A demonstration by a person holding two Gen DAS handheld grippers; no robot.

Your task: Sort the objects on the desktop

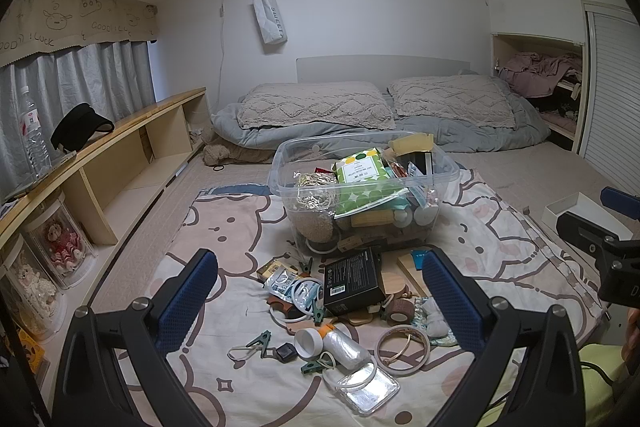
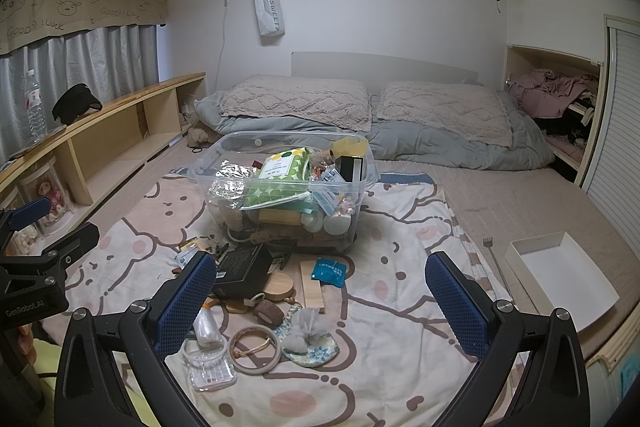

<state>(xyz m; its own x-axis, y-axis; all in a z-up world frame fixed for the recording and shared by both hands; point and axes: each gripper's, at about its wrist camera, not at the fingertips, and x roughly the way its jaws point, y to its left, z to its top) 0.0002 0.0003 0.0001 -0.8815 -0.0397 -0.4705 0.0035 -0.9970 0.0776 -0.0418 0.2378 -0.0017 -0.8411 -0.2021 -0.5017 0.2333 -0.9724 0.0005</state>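
A clear plastic bin (image 1: 288, 163) (image 2: 216, 167), full of packets and small items, stands on a cartoon-print sheet (image 1: 224, 223) on the bed. In front of it lies a scatter of small things: a black box (image 1: 352, 277) (image 2: 242, 269), a tape ring (image 1: 403, 349) (image 2: 256, 349), a white-capped bottle (image 1: 332, 343), green clips (image 1: 260, 341), a clear case (image 1: 368, 389) (image 2: 212, 371), a blue packet (image 2: 329, 271), a wooden block (image 2: 312, 285). My left gripper (image 1: 320, 299) is open and empty above the scatter. My right gripper (image 2: 320, 301) is open and empty, to the right of the left one.
A white open tray (image 2: 560, 275) (image 1: 576, 211) sits on the mattress at the right, a small fork-like scratcher (image 2: 494, 259) beside it. A wooden shelf (image 1: 132, 147) runs along the left with doll cases beneath. Pillows and a grey duvet (image 1: 320, 131) lie beyond the bin.
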